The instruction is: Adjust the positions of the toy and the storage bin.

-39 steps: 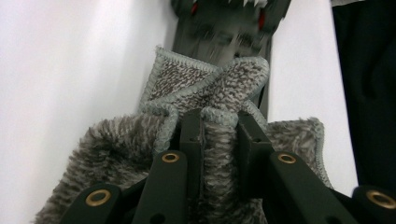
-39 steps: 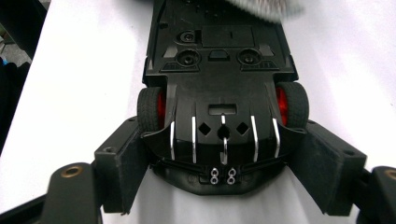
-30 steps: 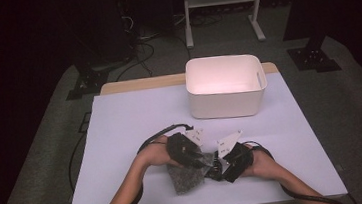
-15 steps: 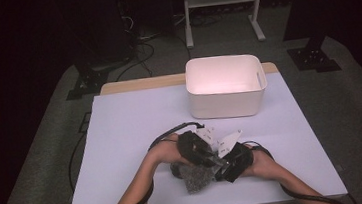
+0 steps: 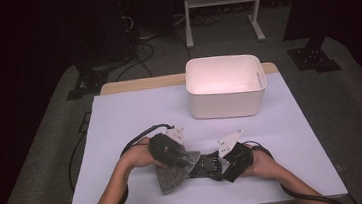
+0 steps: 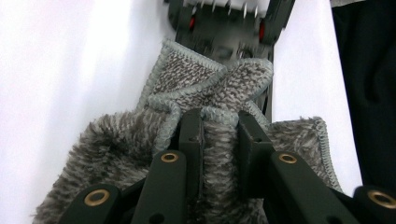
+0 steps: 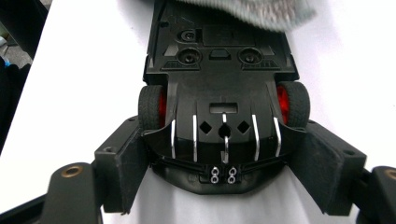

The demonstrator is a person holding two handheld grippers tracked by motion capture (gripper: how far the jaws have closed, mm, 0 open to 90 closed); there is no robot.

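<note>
the right gripper (image 5: 223,164) grips an upturned toy car (image 7: 223,88) at the table's (image 5: 120,123) near edge; the left gripper (image 6: 219,135), clenched on a grey cloth (image 6: 205,88), seems to be wiping its underside. next, rub further along.

Toy car (image 7: 223,93): front end hidden under grey cloth (image 5: 173,175) in right gripper view; cloth blurred at that picture's top edge. In left gripper view, car's far end blurred, cut off by top edge.
</note>
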